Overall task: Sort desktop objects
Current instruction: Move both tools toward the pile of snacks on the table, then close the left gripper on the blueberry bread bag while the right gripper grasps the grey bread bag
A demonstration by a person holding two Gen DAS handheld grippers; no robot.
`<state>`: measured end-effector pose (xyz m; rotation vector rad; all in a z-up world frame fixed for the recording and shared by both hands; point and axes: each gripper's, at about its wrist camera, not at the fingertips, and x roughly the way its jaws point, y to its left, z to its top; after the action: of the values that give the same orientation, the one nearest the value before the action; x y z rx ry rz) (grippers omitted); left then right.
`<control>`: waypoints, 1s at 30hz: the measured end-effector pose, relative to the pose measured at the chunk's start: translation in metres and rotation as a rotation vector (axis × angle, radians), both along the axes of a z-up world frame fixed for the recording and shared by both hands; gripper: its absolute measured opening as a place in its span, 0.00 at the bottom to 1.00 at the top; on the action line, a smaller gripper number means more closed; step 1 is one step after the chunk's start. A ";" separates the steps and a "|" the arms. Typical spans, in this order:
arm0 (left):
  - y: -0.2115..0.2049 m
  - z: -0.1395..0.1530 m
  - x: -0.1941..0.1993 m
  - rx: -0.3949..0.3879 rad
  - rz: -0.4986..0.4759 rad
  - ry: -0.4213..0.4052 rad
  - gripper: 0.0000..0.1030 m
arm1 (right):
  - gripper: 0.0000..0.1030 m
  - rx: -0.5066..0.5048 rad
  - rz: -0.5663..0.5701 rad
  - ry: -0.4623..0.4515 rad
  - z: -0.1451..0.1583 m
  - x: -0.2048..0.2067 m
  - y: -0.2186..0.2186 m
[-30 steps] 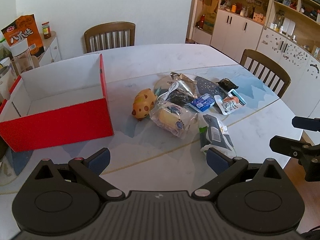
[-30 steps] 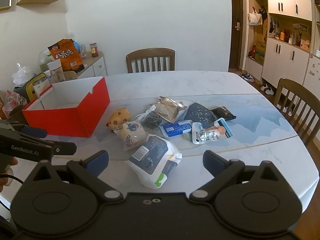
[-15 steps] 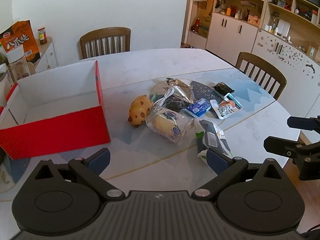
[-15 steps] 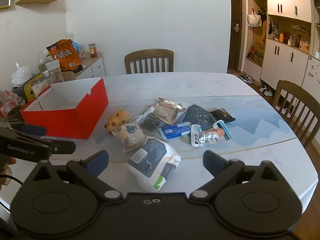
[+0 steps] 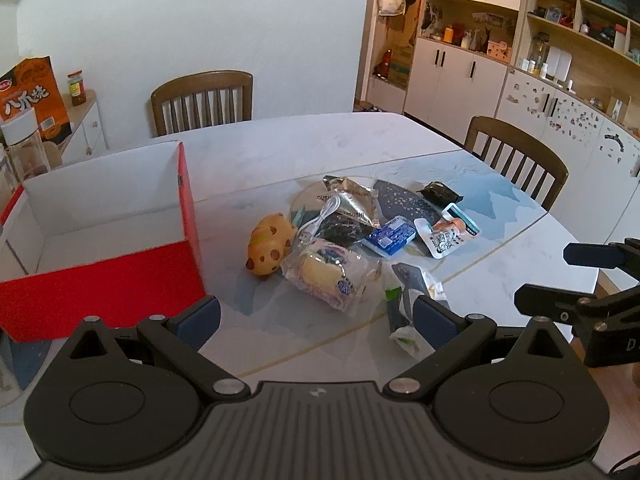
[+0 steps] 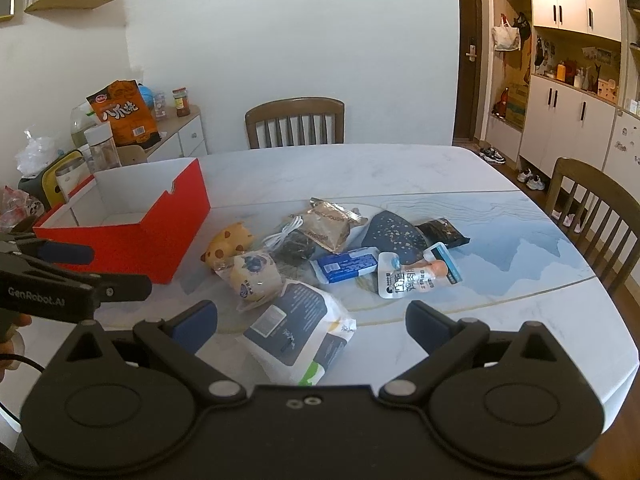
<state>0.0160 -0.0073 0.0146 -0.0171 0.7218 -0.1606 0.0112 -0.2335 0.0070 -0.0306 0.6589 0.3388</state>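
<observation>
We hold both the left tool [image 5: 316, 314] and right tool [image 6: 312, 320] spread wide and empty above the tabletop [image 6: 400, 168], since the snack pile [image 6: 332, 248] awaits sorting into the bare red box [image 6: 160, 232].

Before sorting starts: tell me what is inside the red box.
The red box shows only bare white walls and floor. The near front corner of its floor is hidden behind the front wall in both views.

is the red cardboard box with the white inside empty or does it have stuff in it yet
Empty, as far as shown. The red cardboard box is open-topped, and only its bare white floor and walls show in both wrist views; the near corner is hidden behind its front wall.
</observation>
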 end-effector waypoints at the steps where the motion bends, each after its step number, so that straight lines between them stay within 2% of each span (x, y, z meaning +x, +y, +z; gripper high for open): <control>1: -0.001 0.000 0.004 -0.001 0.003 -0.001 1.00 | 0.98 -0.001 0.002 0.002 -0.001 0.002 0.000; 12: -0.010 -0.010 0.052 -0.019 0.047 0.031 1.00 | 0.98 0.012 0.025 0.028 -0.018 0.031 -0.005; 22: -0.019 -0.027 0.092 -0.022 0.065 0.100 1.00 | 0.98 0.026 0.069 0.063 -0.039 0.060 0.005; 30: -0.026 -0.047 0.120 -0.061 0.102 0.190 1.00 | 0.98 0.011 0.089 0.083 -0.058 0.074 0.014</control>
<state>0.1361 -0.0329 -0.0326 -0.1286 0.9038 -0.0837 0.0856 -0.2192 -0.0514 -0.0358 0.7393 0.4313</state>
